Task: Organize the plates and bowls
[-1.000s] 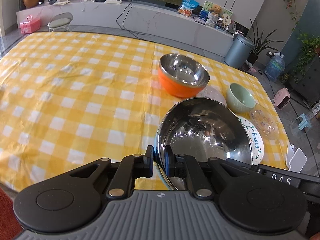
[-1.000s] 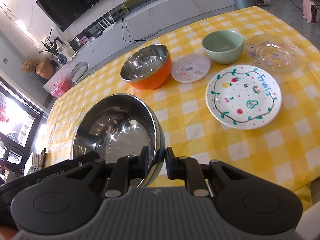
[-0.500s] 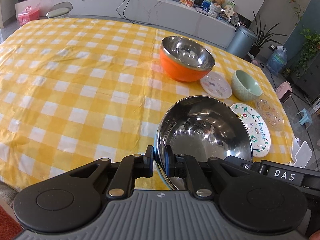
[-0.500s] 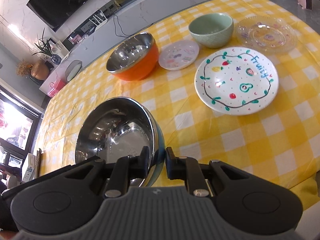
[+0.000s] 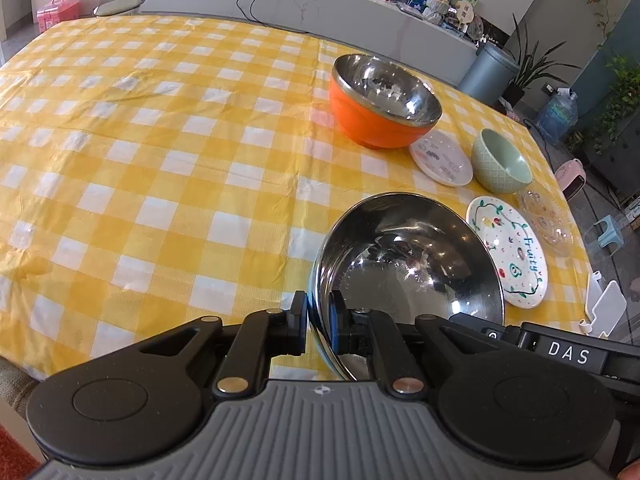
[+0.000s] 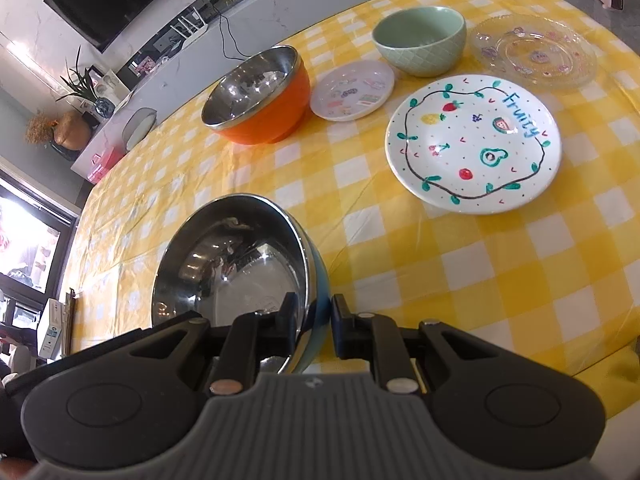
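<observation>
Pinching opposite rims of the blue steel bowl (image 5: pixel 408 264) at 6 o'clock are the left gripper (image 5: pixel 319 326) and right gripper (image 6: pixel 314 326); fruit plate (image 6: pixel 474 144) at 1 o'clock, orange bowl (image 6: pixel 260 98) at 12.

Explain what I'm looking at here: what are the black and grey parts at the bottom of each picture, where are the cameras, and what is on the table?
There is no robot arm. A person holds a two-finger tool in each hand, and each carries a fisheye camera looking forward along its fingers. One picture comes from the left tool, the other from the right tool. Both tools are shut on opposite rims of the same steel bowl with a blue outside, above a table under a yellow checked cloth. Further back on the cloth stand an orange bowl and a green bowl, with a small white plate between them, then a white plate lettered "Fruity" and a clear glass plate.
</observation>
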`<state>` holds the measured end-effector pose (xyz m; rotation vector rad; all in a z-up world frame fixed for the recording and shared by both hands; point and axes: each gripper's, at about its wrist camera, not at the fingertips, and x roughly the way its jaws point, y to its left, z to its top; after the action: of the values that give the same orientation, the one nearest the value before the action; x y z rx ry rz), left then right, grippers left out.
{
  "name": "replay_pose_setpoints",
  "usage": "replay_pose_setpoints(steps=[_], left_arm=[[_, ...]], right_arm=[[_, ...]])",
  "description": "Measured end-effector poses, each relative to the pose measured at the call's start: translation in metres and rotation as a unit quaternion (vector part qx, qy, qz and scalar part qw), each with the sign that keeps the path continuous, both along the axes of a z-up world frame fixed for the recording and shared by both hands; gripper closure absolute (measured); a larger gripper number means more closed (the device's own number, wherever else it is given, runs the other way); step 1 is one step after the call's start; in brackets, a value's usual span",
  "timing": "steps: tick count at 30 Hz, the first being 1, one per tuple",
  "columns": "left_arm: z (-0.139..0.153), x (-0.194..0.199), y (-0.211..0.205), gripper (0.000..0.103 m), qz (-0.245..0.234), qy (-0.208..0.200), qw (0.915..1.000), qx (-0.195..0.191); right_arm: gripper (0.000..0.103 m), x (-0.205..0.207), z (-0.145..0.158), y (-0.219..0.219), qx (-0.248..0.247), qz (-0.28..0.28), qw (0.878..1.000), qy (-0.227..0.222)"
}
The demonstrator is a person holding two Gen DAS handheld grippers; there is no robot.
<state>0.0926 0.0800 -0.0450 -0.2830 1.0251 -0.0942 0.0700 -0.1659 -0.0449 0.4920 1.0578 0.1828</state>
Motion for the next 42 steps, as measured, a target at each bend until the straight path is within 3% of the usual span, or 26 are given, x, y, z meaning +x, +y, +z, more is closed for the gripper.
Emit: replay_pose_setpoints(steps=[8,9,10,12,18,24,31,42], left_arm=[[-0.004,0.002,0.002,0.090,0.004,0.003,1.0000,-0.008],[-0.003,0.002,0.001,0.086,0.005,0.002,1.0000,-0.007],[-0.003,0.001,0.001,0.081,0.005,0.001,1.0000,-0.004],[-0.001,0.000,0.001,0.063,0.007,-0.008,0.9999,0.001],[0.009,-0.002,-0.001,0.051,0.005,-0.031,0.9995,0.009],[0.030,-0.012,-0.008,0.048,0.000,-0.071,0.9963,0.049],[0.060,-0.016,-0.019,0.046,-0.036,-0.108,0.9920,0.053],[0.092,0.024,-0.020,0.044,-0.052,-0.123,0.9888,0.066]], right_arm=[[0.083,0.000,-0.005,0.000,0.005,-0.007,1.000,0.000],[0.080,0.000,-0.004,0.000,0.003,-0.007,1.000,-0.002],[0.070,-0.001,-0.003,0.001,0.000,-0.006,1.000,-0.005],[0.064,-0.002,0.000,0.002,-0.007,-0.004,1.000,-0.012],[0.056,-0.005,0.007,0.003,-0.034,-0.003,0.999,-0.029],[0.053,-0.013,0.027,0.003,-0.059,-0.001,0.996,-0.060],[0.051,-0.022,0.059,0.004,-0.097,-0.004,0.989,-0.111],[0.046,0.004,0.090,-0.001,-0.116,-0.004,0.984,-0.136]])
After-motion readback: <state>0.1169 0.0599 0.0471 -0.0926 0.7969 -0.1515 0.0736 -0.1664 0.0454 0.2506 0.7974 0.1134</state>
